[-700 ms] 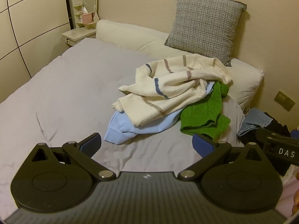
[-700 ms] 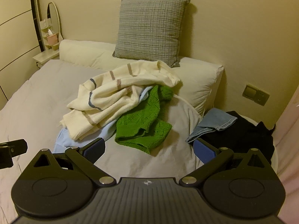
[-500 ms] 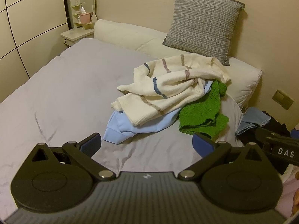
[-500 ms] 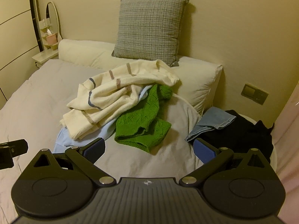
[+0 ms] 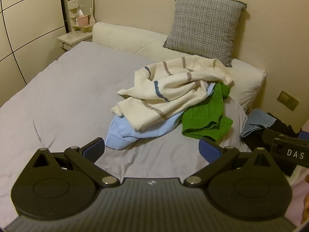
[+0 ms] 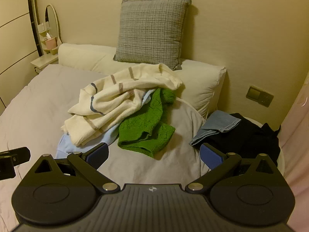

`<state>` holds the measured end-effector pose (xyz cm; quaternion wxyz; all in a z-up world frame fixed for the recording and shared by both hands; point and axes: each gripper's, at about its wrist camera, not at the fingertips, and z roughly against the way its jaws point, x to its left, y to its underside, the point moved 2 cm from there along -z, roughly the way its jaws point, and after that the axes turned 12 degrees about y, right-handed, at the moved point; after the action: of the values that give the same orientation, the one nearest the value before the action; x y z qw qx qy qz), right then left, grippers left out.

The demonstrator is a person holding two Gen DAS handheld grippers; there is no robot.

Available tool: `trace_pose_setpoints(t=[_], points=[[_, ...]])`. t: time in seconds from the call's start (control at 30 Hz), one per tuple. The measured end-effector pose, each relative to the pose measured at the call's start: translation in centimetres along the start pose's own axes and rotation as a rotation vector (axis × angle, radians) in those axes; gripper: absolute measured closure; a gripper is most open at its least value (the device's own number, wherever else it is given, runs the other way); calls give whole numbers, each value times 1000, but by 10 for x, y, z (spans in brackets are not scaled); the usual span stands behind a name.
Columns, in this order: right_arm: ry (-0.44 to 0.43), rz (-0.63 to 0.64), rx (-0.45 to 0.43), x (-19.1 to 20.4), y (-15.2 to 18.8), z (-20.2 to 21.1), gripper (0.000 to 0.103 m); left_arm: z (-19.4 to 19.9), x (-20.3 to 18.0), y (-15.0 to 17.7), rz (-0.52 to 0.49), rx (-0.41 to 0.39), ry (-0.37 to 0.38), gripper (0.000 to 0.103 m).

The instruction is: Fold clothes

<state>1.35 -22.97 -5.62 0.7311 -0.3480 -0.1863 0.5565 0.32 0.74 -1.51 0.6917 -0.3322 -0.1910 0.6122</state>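
Note:
A heap of clothes lies on the bed's grey cover (image 5: pixel 67 96): a cream striped sweater (image 5: pixel 173 90) on top, a light blue garment (image 5: pixel 139 131) under it, a green knit (image 5: pixel 206 116) at its right. The same heap shows in the right wrist view: cream sweater (image 6: pixel 119 100), green knit (image 6: pixel 146 127), blue garment (image 6: pixel 65 145). My left gripper (image 5: pixel 152 149) is open and empty, held short of the heap. My right gripper (image 6: pixel 153 153) is open and empty, just short of the green knit.
A grey checked cushion (image 6: pixel 152 32) leans on the wall above white pillows (image 6: pixel 200 89). Denim (image 6: pixel 218 125) and black clothes (image 6: pixel 249 135) lie in a white basket (image 6: pixel 281 160) at the bed's right. A nightstand with a mirror (image 5: pixel 77 34) stands at the far left.
Both grippers have drifted slightly towards the heap. Nothing was gripped and the clothes have not moved.

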Motion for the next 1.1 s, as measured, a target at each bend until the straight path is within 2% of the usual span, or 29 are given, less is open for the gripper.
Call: trace_pose_setpoints(t=[0.63,1.1], points=[[19,2,-3,16,3,7,0,-2,25,5,18,27,52,0],[49,-16,18,21,8,-1,0,-13,32,2,-30,50,70,1]])
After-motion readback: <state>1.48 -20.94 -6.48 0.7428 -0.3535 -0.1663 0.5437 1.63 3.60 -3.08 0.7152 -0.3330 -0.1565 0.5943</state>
